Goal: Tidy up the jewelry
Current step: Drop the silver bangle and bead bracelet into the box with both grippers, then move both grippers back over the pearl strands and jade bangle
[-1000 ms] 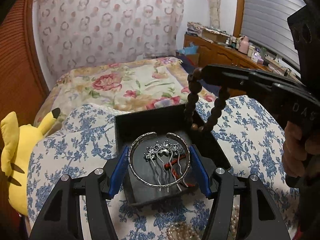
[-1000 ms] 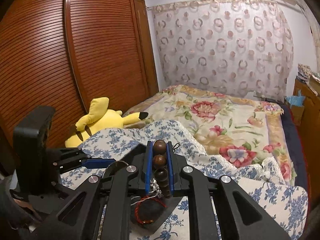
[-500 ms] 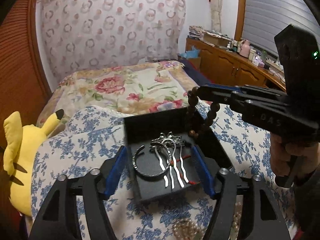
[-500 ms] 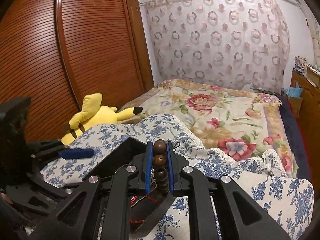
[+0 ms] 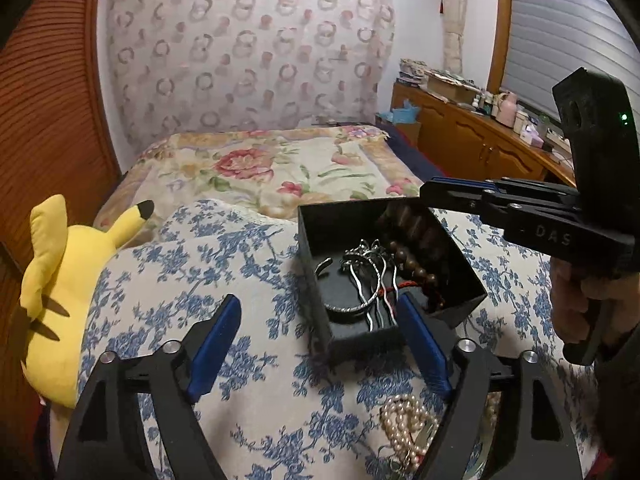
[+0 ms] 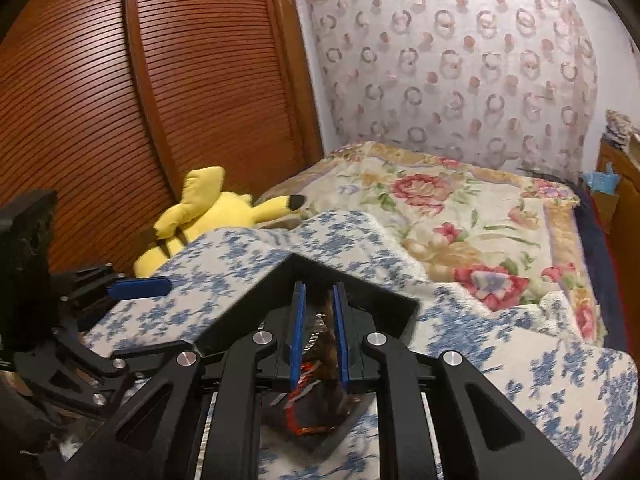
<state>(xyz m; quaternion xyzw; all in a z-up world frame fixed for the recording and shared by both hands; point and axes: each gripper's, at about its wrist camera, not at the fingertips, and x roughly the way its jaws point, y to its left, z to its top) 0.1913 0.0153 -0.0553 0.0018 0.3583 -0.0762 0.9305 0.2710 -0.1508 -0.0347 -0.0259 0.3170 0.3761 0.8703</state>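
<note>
Left wrist view: the left gripper (image 5: 320,344) hangs over the blue-flowered white cloth (image 5: 168,280), its blue-padded jaws opening with nothing pinched between them; only the near corner of the open black square jewelry box (image 5: 316,236) sits in the gap. The box lies at about one o'clock from these tongs. Inside it rest a silver open cuff bangle (image 5: 352,306), a silver pronged hairpin (image 5: 370,264) and a thin red cord (image 5: 394,286). At three o'clock the right gripper (image 5: 430,194) reaches over the box's far right corner, and a string of dark brown wooden beads (image 5: 416,256) trails from it along the right inner wall. A strand of cream pearls (image 5: 404,420) lies on the cloth at five o'clock, outside the box.

In the right wrist view the right gripper's blue pads (image 6: 299,332) are pressed close on the blurred brown beads, directly above the box.

The step in hand appears to be lowering the bead string into the box. Next, those jaws need to part so the beads settle inside without snagging the hairpin; the pearls look like the left tongs' likely next pickup.
</note>
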